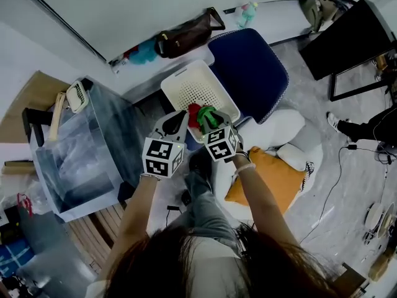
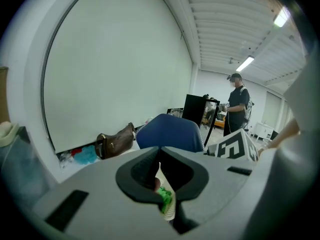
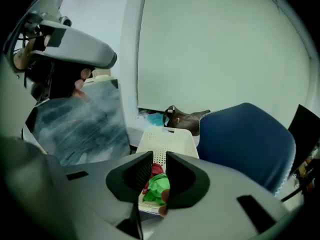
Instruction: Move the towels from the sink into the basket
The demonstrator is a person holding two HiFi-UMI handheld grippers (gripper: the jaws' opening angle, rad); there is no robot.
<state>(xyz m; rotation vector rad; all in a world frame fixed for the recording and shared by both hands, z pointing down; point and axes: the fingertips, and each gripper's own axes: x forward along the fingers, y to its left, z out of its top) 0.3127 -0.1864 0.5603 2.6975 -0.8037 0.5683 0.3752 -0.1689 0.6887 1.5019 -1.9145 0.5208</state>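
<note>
A white perforated basket (image 1: 180, 82) stands on the floor in front of the person. A red towel (image 1: 194, 112) and a green towel (image 1: 206, 114) lie bunched at its near end. Both grippers hover side by side just above that end. My left gripper (image 1: 180, 118) has its jaws together with nothing between them; under its jaws (image 2: 159, 156) the green towel (image 2: 165, 196) shows. My right gripper (image 1: 206, 123) is open by a narrow gap (image 3: 159, 161) and holds nothing. Through that gap I see the red towel (image 3: 156, 169) and green towel (image 3: 157, 184) in the basket (image 3: 165, 136).
A clear plastic tub (image 1: 80, 154) stands at the left of the basket, and a blue chair (image 1: 248, 73) at its right. A brown bag (image 1: 186, 36) lies by the wall. An orange cushion (image 1: 267, 179) is near the person's legs. Another person (image 2: 236, 106) stands far off.
</note>
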